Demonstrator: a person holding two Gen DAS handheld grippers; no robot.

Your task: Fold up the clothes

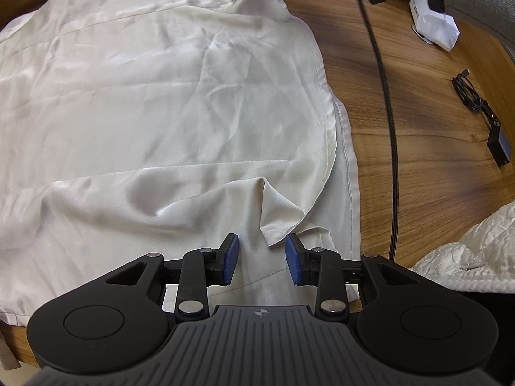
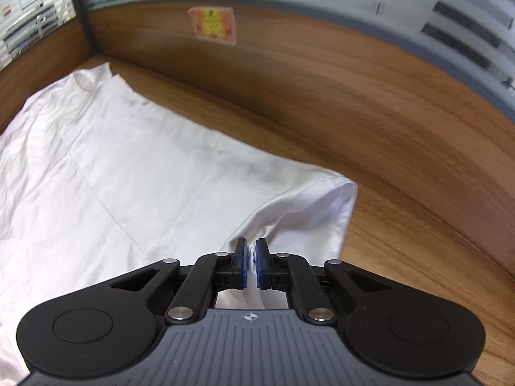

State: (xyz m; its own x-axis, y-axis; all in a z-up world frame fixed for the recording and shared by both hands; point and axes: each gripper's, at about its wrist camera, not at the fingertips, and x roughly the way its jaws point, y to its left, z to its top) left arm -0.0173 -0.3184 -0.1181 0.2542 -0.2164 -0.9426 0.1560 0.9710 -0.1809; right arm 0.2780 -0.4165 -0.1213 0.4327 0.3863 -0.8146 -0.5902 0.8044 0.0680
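Because the garment (image 1: 161, 96) is a thin, glossy, satin-like fabric, expect it to be very light, limp and slippery: it holds no shape, creases easily and will slide over itself and over the wooden worktop (image 1: 418, 128) on which it lies spread. Take hold at hems, seams or corners, where the doubled cloth gives the pads more to bite on. The right gripper (image 2: 252, 263) has its fingers closed on a pinched ridge of cloth near the hemmed corner (image 2: 344, 199), which is raised slightly off the worktop. The left gripper (image 1: 262, 259) hovers with its fingers partly open either side of a puckered fold at the near hem (image 1: 280, 225); the pads do not press on it. Lift both points evenly, as a one-sided pull will probably drag the whole garment.
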